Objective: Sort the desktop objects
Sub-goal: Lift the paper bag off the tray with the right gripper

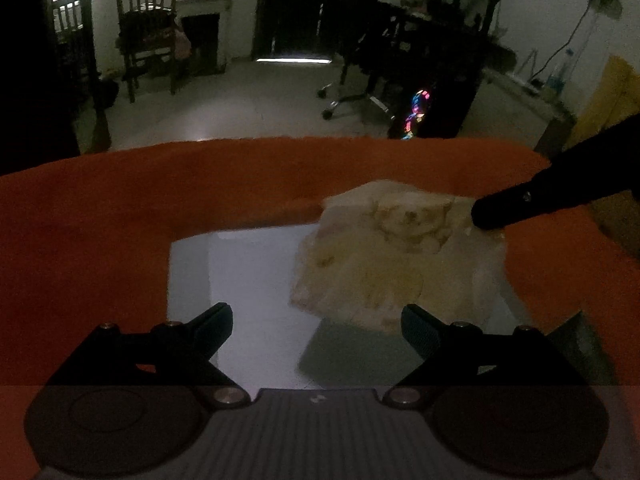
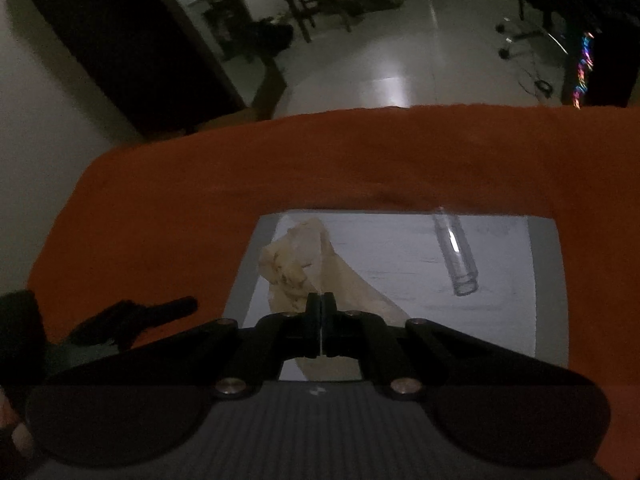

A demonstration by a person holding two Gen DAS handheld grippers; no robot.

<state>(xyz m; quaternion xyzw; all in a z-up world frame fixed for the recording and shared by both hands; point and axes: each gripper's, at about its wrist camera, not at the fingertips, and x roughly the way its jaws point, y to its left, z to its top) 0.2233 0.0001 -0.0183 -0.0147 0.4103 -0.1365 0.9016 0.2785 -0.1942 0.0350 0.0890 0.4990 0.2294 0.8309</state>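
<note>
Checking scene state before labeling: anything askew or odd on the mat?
Two things. The cream cloth is crumpled and partly lifted, pinched in the right tool. A clear glass vial lies on its side on the grey mat, apart from the cloth.

Left gripper (image 1: 317,332): mine, jaws spread wide apart, nothing between the fingers (image 1: 216,326), pointing forward and slightly down. Right gripper (image 2: 321,312): mine, jaws pressed together on a thin edge of the cream plastic bag (image 2: 296,268), pads (image 2: 314,312) meeting at the centre line; in the left wrist view it enters from the right as a dark tapered shape (image 1: 532,200) with its tip at that bag
</note>
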